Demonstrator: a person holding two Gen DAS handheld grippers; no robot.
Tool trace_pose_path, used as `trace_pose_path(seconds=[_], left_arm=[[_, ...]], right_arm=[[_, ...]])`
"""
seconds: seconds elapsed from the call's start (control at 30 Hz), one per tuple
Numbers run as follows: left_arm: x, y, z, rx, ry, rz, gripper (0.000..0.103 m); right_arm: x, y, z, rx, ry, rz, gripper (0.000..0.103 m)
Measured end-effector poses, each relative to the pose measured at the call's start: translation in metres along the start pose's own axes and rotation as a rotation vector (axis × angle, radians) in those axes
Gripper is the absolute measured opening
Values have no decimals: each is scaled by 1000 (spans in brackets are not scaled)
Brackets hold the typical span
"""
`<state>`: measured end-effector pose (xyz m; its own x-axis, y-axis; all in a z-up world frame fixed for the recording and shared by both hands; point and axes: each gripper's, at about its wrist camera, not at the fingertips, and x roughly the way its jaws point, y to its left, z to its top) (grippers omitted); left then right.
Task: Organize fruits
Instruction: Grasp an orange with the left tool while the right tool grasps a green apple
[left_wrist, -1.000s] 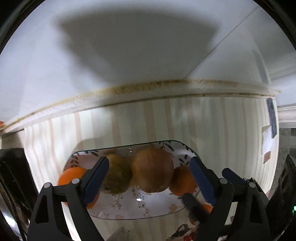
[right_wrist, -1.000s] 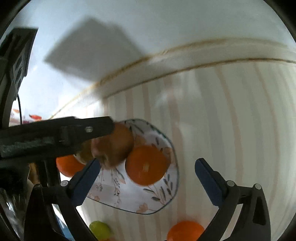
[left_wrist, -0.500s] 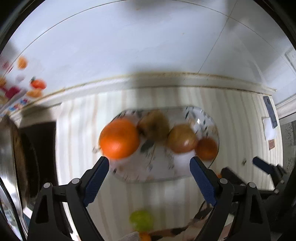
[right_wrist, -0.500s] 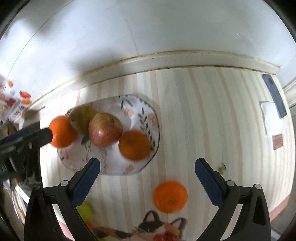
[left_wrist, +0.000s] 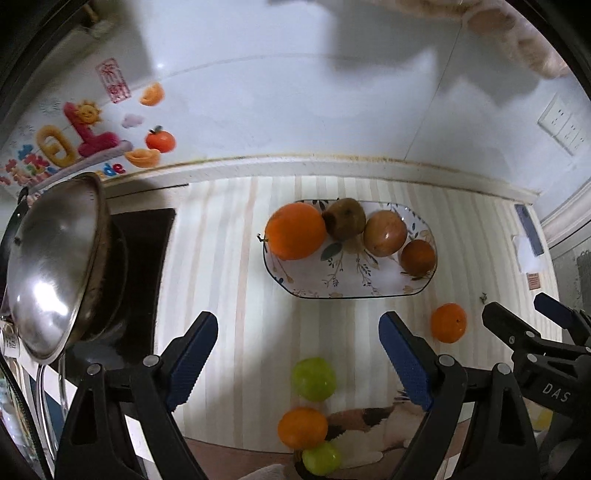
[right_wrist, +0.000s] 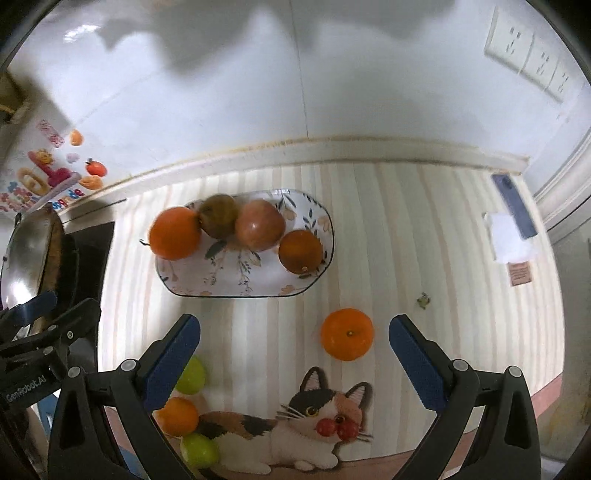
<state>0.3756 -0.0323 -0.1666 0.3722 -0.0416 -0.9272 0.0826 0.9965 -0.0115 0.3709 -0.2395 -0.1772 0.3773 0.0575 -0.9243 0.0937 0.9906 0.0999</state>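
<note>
Both tongs, left (left_wrist: 297, 354) and right (right_wrist: 293, 354), are released and empty; the right should lower squarely over the loose orange (right_wrist: 347, 334) before clenching.

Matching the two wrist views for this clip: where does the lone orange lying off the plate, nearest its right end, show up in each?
Left wrist: lone orange sits at right of centre, below the plate's right end.
Right wrist: lone orange lies just below centre, between the open fingers.
Shared landmark: the floral plate, above the orange in both views.
</note>
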Motion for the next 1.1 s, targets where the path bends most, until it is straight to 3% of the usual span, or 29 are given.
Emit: trace_pose_path(seconds=[0.3,0.47,0.6,0.77,0.93,1.03,1.1], left_arm=[[-40,6,-19,-8,-72,-21,89],[-33,15,-32,-19,-37,-28,89],[-7,20,-46,-13,45,-13,89],[63,16,-78,17,234,5,89],[131,10,-111,9,429,-45,89],[154,5,-122,3,487,-71,89],[163,2,-127,7,501,-85,72]], right_arm=[[-60,18,-14,-10,-86,37,103],[-59,17,-24,18,-61,70,103],[-31,12,-39,45,22,92,103],[22,2,-67,93,161,114,103],[65,-2,-90,121,262,130,103],[84,-1,-98,134,303,143,103],[94,1,-101,135,317,145,103]])
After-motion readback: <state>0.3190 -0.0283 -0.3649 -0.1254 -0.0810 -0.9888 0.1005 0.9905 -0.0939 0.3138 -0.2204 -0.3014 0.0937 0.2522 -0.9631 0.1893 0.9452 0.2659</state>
